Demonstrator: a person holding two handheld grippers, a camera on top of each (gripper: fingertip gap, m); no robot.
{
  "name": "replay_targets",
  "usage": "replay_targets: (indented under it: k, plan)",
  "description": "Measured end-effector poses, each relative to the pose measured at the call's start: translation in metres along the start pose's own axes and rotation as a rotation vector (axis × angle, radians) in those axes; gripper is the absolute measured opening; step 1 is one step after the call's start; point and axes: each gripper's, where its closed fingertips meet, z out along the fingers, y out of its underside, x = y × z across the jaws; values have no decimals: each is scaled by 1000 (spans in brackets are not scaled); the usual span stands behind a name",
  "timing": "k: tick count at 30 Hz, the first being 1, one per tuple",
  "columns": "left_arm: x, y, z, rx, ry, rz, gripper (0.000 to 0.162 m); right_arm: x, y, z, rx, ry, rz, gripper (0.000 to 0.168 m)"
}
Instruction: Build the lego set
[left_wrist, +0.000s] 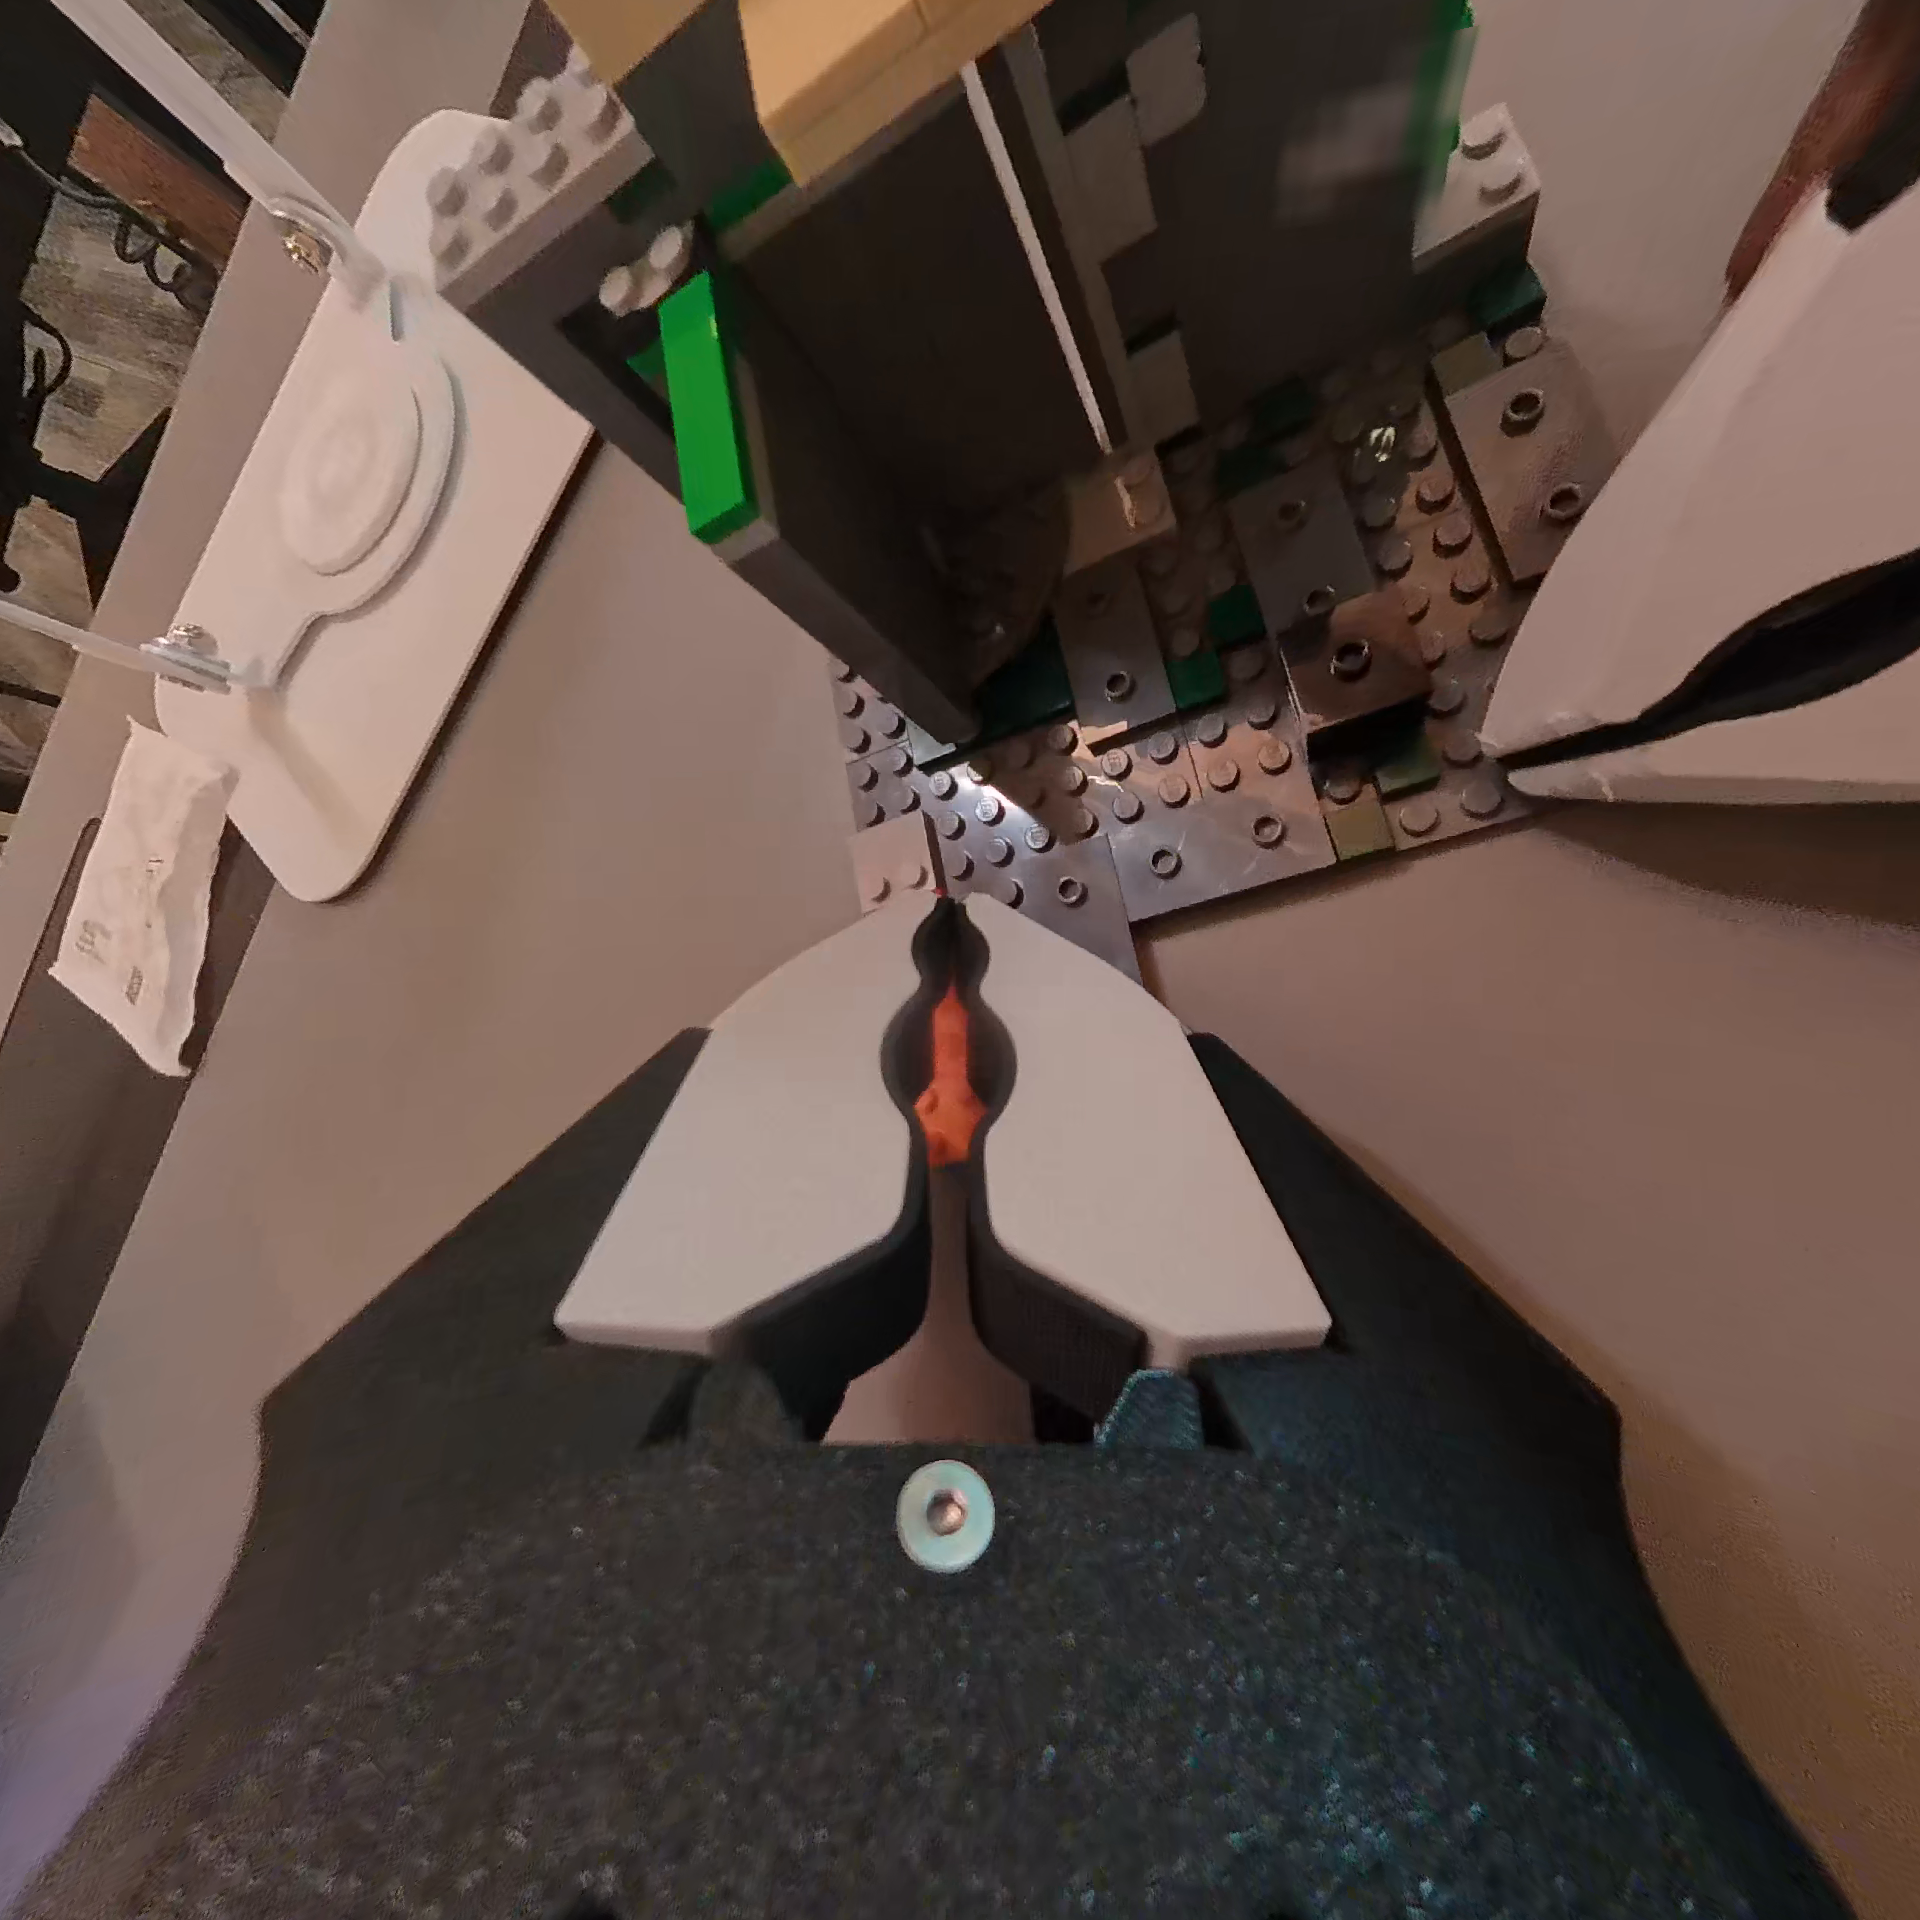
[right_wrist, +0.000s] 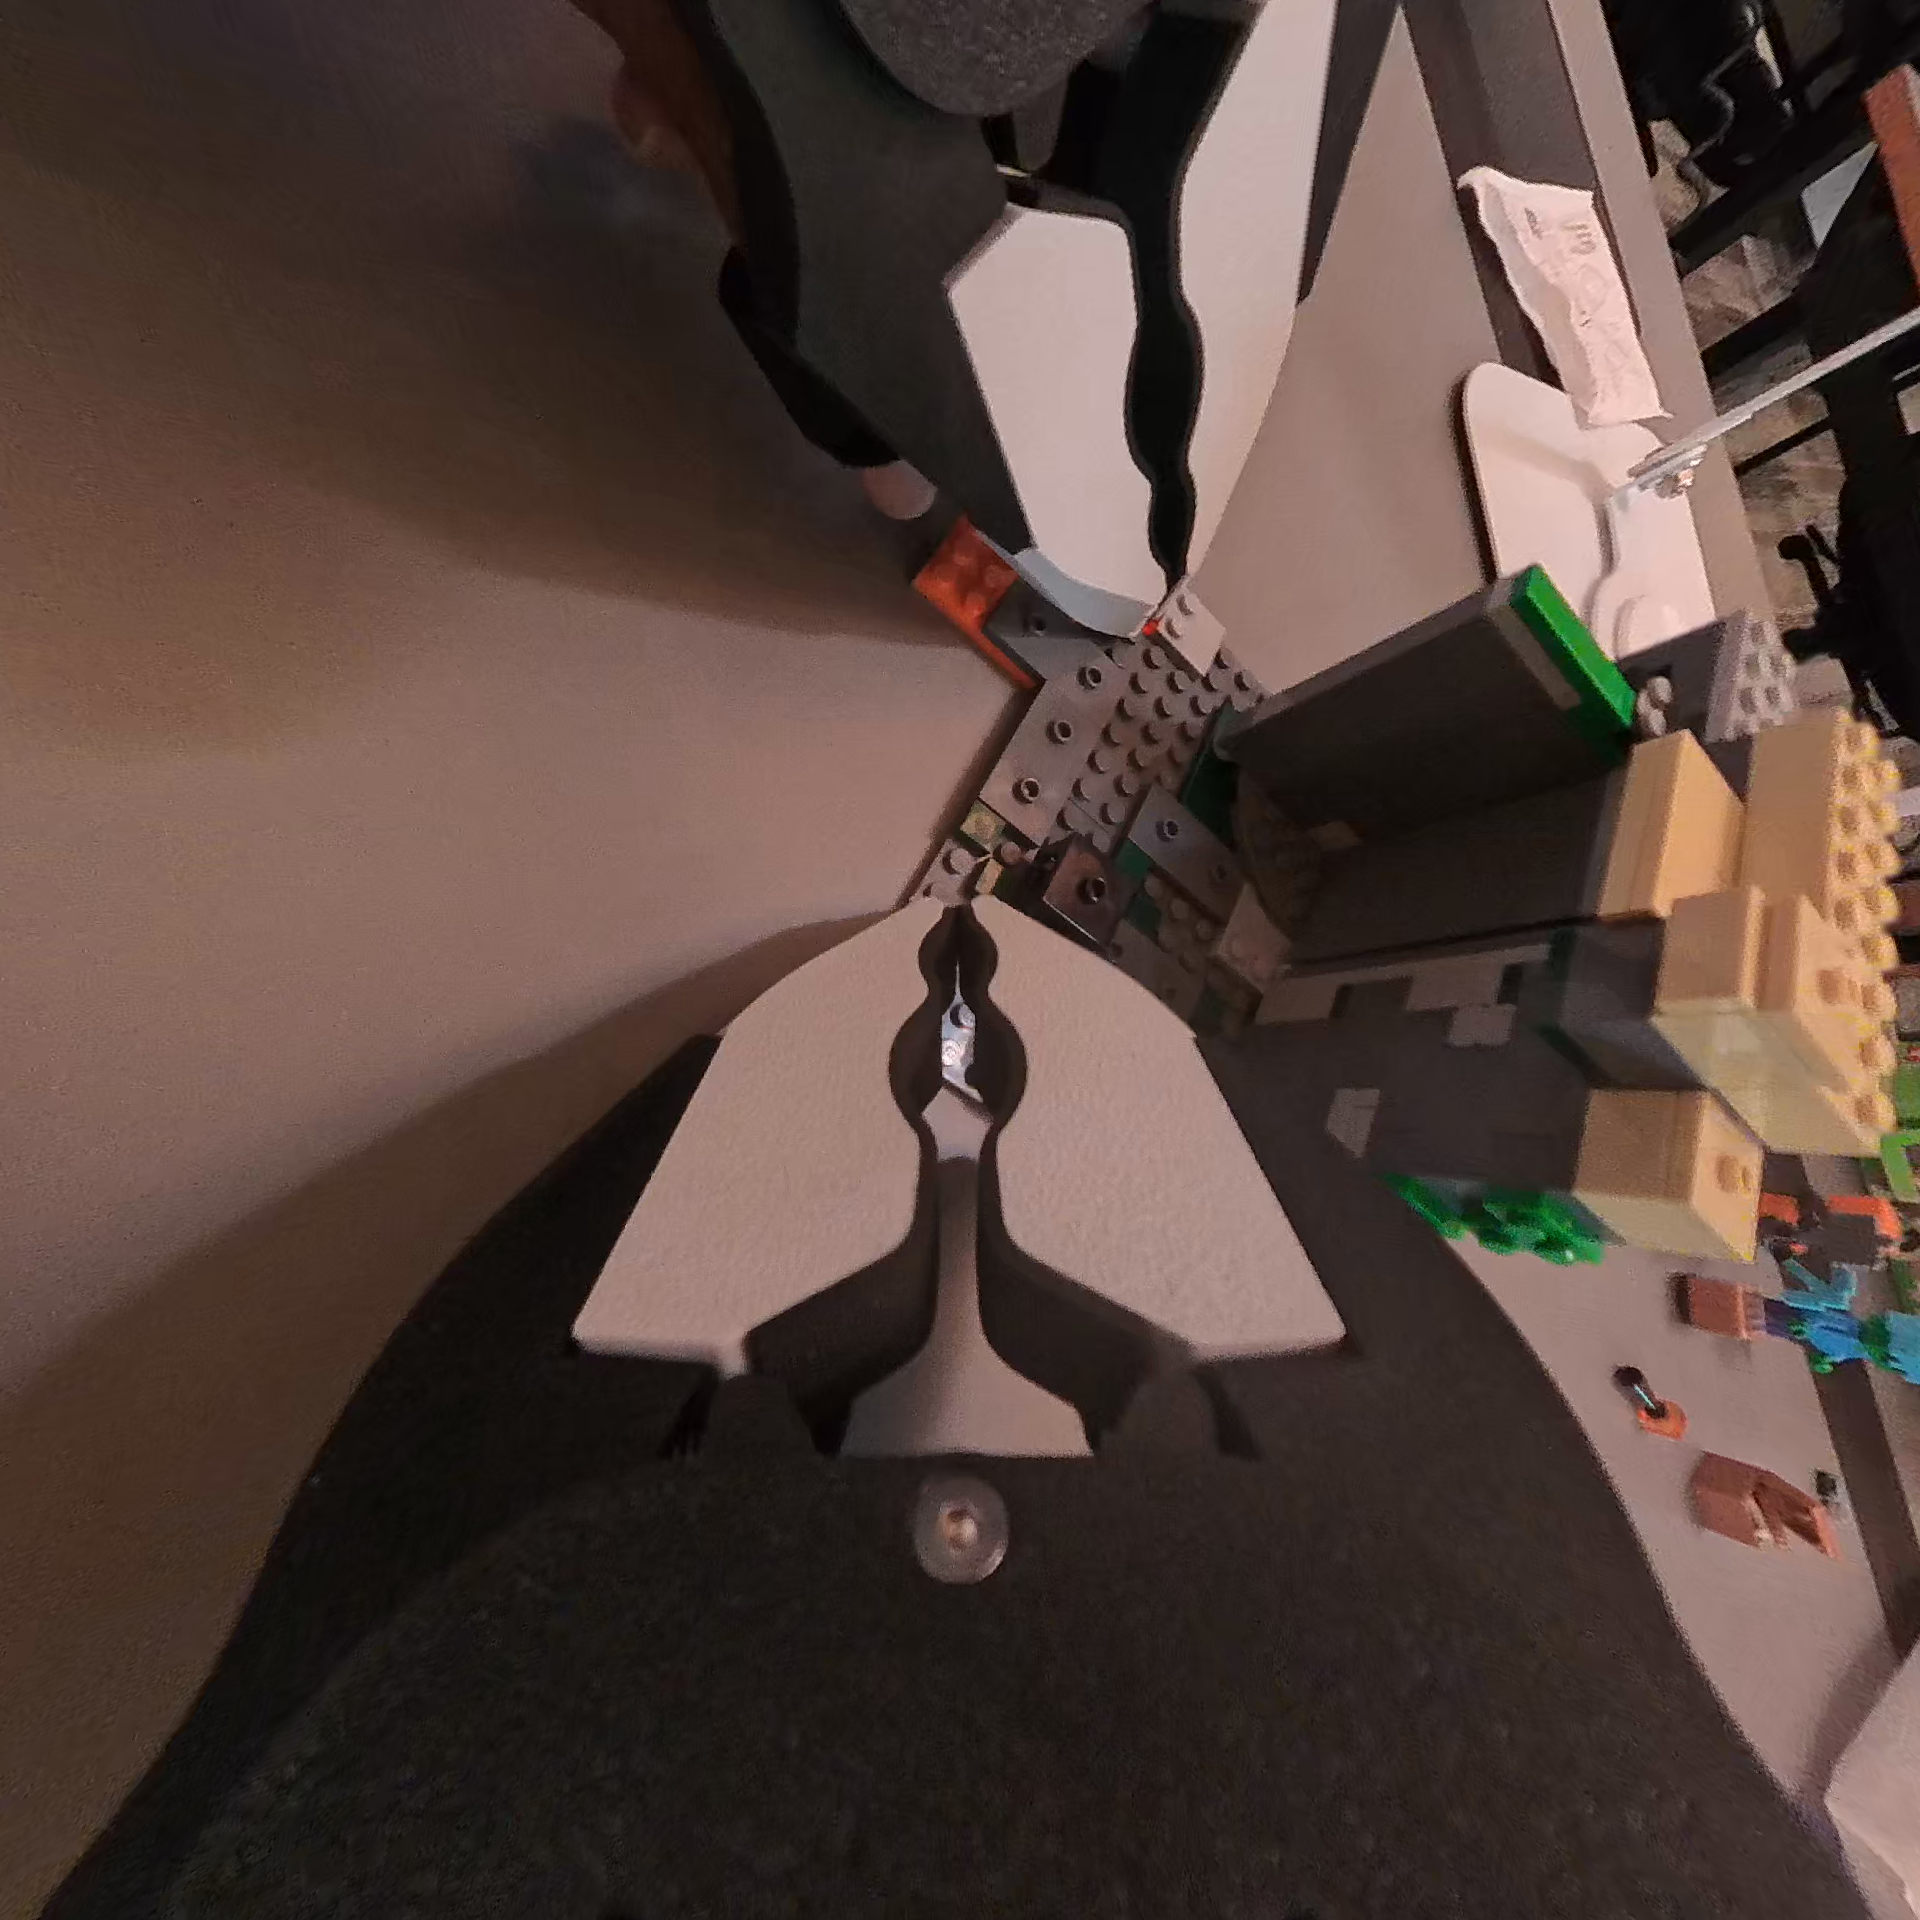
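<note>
Grey and tan, the lego model (right_wrist: 1455, 883) stands on the table (left_wrist: 1455, 1143). Both grippers meet at the edge of its studded base (left_wrist: 1195, 810). The left gripper (left_wrist: 948, 906) is closed at the tips, an orange piece (left_wrist: 948, 1091) showing between its fingers; the right gripper (right_wrist: 961, 909) is closed on the base edge. Uneven pressure could tilt the base and loosen plates, or the orange piece could slip out.

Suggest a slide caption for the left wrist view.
Closed left tongs at the edge of the grey studded brick base, right tongs opposite.
</note>
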Motion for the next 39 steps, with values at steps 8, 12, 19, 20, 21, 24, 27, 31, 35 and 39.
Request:
replay_targets:
  k: [8,12,19,20,21,24,27,31,35,39]
  plan:
    - [-5,-3,6,8,-1,-10,0,-5,-3,5,3,7,-25,0]
    - [-11,-10,-2,69,-36,-34,0,8,-15,-8,109,11,82,0]
    - [-29,-48,-68,314,-134,-269,0,59,-35,-62,318,160,317,0]
    - [-31,-50,-79,334,-150,-317,0,64,-37,-70,342,180,352,0]
    - [-31,-50,-89,347,-161,-363,0,67,-38,-77,367,197,385,0]
    - [-25,-50,-113,404,-180,-499,0,75,-41,-96,422,260,465,0]
    - [-12,-44,-127,442,-175,-621,0,74,-40,-106,431,274,552,0]
    - [14,-27,-130,391,-186,-673,0,58,-34,-106,394,216,670,0]
    - [35,-10,-122,315,-186,-711,0,34,-15,-97,299,173,746,0]
    - [48,-4,-120,288,-207,-755,0,20,4,-97,237,194,786,0]
